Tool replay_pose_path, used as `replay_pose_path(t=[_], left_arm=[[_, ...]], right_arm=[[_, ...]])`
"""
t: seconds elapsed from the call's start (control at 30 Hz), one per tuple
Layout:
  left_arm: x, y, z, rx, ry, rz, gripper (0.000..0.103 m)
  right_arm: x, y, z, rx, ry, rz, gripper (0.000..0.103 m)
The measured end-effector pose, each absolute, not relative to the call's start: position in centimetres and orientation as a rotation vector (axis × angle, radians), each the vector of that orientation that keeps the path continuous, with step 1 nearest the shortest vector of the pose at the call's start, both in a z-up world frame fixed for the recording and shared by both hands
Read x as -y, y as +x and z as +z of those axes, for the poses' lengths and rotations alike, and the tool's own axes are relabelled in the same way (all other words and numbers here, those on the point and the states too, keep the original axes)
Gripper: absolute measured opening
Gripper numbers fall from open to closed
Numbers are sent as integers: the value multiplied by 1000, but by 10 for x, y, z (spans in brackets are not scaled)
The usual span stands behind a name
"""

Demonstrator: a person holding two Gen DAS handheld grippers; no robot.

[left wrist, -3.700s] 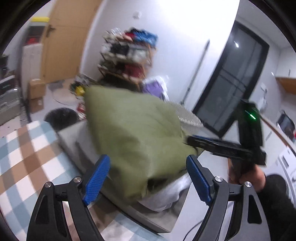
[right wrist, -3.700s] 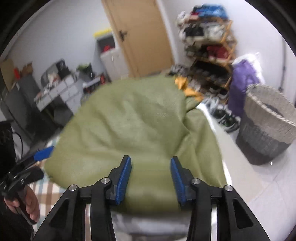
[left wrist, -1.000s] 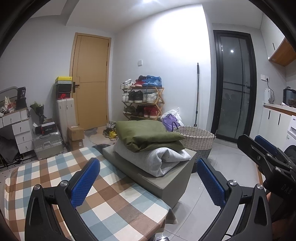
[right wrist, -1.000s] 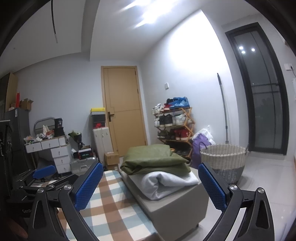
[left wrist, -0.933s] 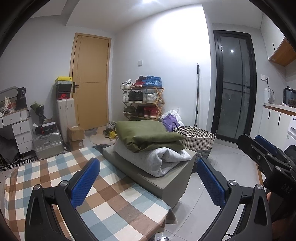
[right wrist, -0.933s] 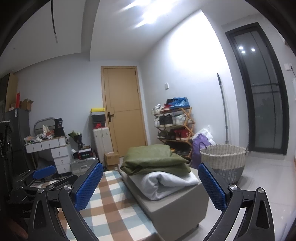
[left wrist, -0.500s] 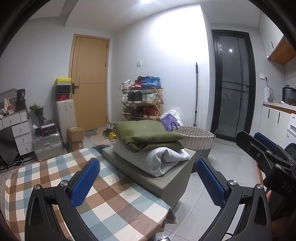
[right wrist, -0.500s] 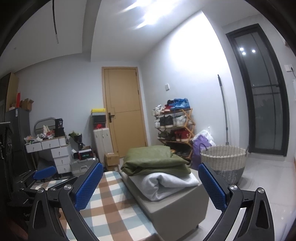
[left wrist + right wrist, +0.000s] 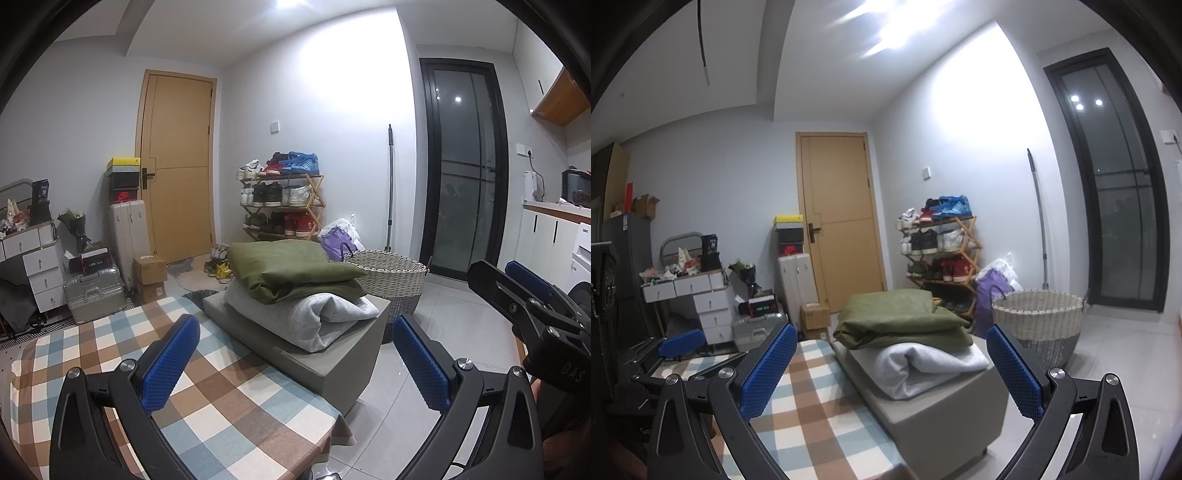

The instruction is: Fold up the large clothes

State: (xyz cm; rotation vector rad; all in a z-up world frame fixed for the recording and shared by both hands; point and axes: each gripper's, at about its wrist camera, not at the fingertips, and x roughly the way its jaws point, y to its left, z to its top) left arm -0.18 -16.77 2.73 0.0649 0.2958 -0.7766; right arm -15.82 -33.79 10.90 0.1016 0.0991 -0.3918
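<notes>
Your checked cloth counter [image 9: 110, 354] is lying flat beside a boxy grey ottoman [image 9: 354, 354]. On it, a soft grey bundle [image 9: 317, 317] is carrying the folded olive garment [image 9: 291, 266], a smooth pad stretching toward the door. You're holding both the left gripper [image 9: 295, 354] and right gripper [image 9: 892, 363] with fingers wide apart, empty.

Both views are sharp and evenly lit from overhead: a ceiling light [image 9: 291, 3] at the top edge of the left view and streaked glare on the ceiling in the right view wash the white wall [image 9: 964, 110] to near overexposure. The dark glass door [image 9: 463, 166] mirrors small lamp spots. Fisheye distortion bows the door frames, black vignette fills the corners, and shadows are soft.
</notes>
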Motion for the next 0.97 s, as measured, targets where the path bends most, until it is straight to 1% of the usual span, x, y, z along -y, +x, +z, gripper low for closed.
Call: replay_pose_path(t=[0.53,0.97], left_arm=[[165,0,26,-300,71,-775,102],[160,6,23,-311,66,-776,102]], right_arm=[[343,-160,111,-81,102,-402,103],[353,-157,105,-108,155,-401,103]])
